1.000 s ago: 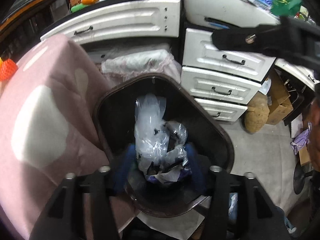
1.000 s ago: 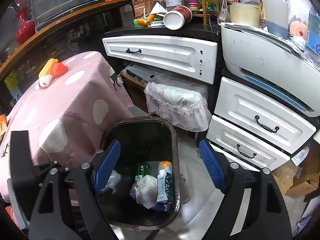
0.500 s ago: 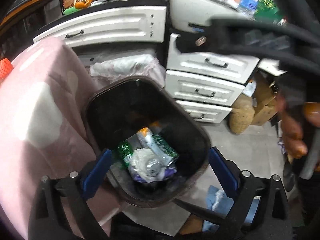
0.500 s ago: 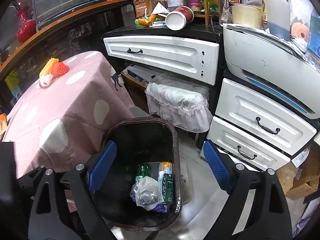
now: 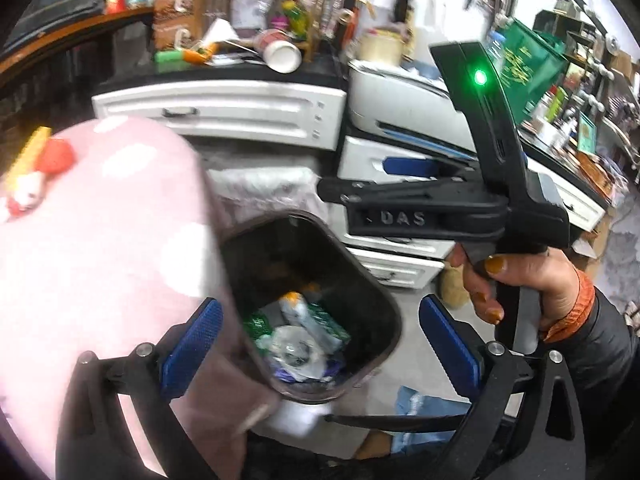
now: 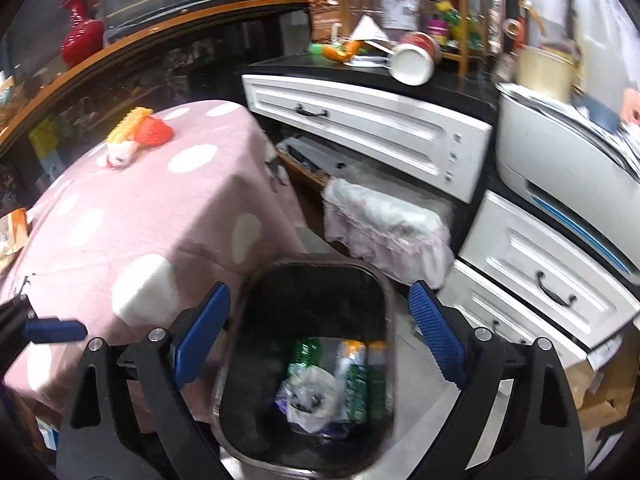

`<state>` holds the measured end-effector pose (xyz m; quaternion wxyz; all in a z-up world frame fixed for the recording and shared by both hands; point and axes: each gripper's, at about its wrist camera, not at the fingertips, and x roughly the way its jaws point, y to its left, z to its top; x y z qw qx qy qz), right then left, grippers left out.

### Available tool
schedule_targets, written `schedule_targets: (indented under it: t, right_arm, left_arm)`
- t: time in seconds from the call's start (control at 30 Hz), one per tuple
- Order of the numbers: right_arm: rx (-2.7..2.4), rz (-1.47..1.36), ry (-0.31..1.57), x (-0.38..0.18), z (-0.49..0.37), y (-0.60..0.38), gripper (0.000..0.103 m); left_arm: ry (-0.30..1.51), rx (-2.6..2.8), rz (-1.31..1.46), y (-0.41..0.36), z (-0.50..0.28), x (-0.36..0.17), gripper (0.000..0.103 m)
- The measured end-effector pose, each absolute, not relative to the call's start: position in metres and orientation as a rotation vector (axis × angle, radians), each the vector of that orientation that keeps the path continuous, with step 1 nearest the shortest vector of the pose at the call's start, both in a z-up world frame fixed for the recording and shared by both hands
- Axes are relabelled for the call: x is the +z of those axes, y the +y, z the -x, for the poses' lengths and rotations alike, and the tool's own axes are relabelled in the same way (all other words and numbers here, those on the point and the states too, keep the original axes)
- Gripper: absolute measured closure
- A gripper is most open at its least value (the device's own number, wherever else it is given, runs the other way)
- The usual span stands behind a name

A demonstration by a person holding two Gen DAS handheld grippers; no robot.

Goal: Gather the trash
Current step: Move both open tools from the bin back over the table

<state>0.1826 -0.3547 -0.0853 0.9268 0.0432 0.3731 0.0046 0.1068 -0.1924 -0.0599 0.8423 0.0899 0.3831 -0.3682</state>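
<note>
Cluttered room — white drawer cabinet (image 6: pixel 372 128) with black handles running along the back, black countertop above it, grey floor showing below. A red paper cup (image 6: pixel 414 60) is lying on its side on that countertop. On my left, a table under a pink cloth with white polka dots (image 6: pixel 132 216) is sitting right beside the bin; a red and yellow crocheted toy (image 6: pixel 136 136) is lying on top of it.

The dark rectangular trash bin (image 6: pixel 256 364) is standing on the floor between the table and the drawers. Inside at the bottom: a crumpled clear plastic bag (image 6: pixel 310 398) lying on top of green-labelled plastic bottles (image 6: pixel 356 380).

My left gripper (image 5: pixel 320 344) is hovering over the bin, blue pads spread wide, nothing between them — the bin opening is showing in the gap. My right gripper (image 6: pixel 320 344) is also hanging above the bin, blue pads well apart, holding nothing.

From the left wrist view my right hand (image 5: pixel 520 284) is gripping the black handle of the right tool, green LED (image 5: pixel 479 78) lit on its upright part. That view is motion-blurred, so small detail on the shelves is unreadable.
</note>
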Motion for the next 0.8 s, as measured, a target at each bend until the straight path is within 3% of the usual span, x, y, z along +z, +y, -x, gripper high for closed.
schedule_targets:
  t: [0.8]
  right_arm:
    - [0.456,0.020,0.744,-0.028,-0.328,-0.154,0.013]
  left_arm:
    - [0.777,-0.218,-0.007,0.038,-0.229,-0.036,0.006]
